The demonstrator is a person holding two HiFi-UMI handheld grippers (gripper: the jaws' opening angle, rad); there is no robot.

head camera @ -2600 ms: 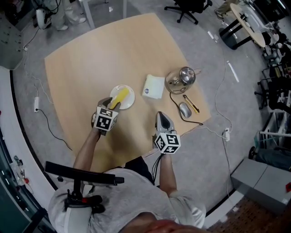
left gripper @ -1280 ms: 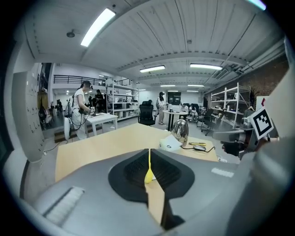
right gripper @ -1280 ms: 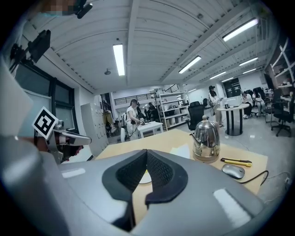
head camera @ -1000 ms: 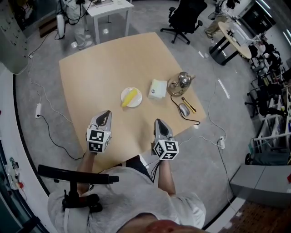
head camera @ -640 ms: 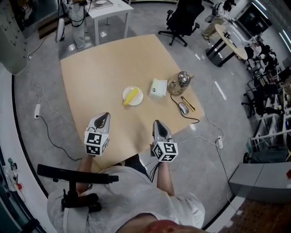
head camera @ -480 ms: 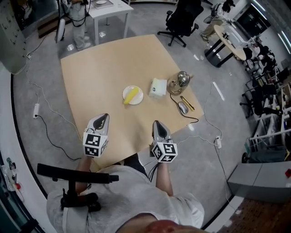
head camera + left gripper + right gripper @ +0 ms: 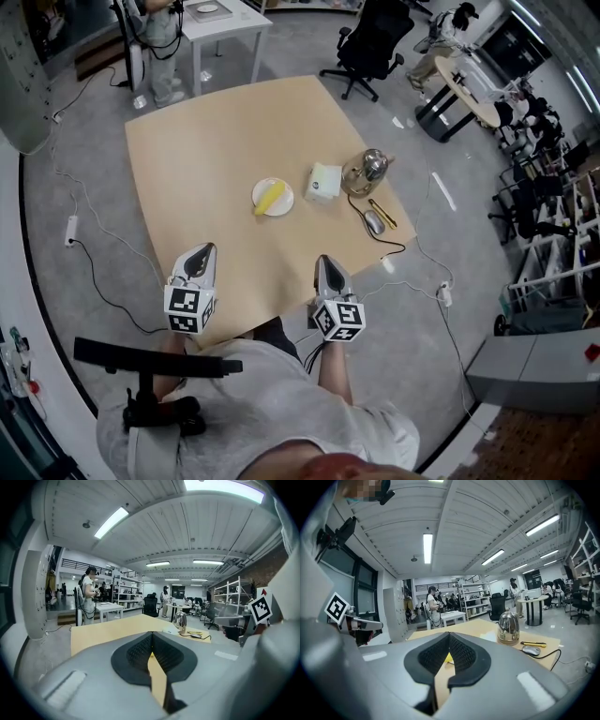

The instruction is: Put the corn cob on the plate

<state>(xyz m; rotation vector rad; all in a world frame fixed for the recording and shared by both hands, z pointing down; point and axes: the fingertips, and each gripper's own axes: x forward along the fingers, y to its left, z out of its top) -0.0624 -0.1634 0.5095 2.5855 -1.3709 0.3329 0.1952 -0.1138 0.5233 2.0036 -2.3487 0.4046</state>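
The yellow corn cob (image 7: pixel 270 196) lies on the small white plate (image 7: pixel 282 206) near the middle of the wooden table (image 7: pixel 206 141). My left gripper (image 7: pixel 202 250) hangs over the table's near edge, well short of the plate, shut and empty. To its right, my right gripper (image 7: pixel 322 262) is also shut with nothing in it. In the left gripper view the dark pads (image 7: pixel 140 653) meet in a closed seam. In the right gripper view a bit of the corn cob (image 7: pixel 448 658) shows yellow behind the closed pads (image 7: pixel 461 654).
Right of the plate lie a white packet (image 7: pixel 322 183), a steel kettle (image 7: pixel 364 170), a mouse (image 7: pixel 374 221) with its cable and a yellow-handled tool (image 7: pixel 387 215). An office chair (image 7: pixel 370 37) and a white side table (image 7: pixel 211 14) stand beyond the far edge.
The left gripper, earlier at the plate by the corn, has let go and drawn back. Both grippers have pulled toward the near table edge; the corn stays on the plate.
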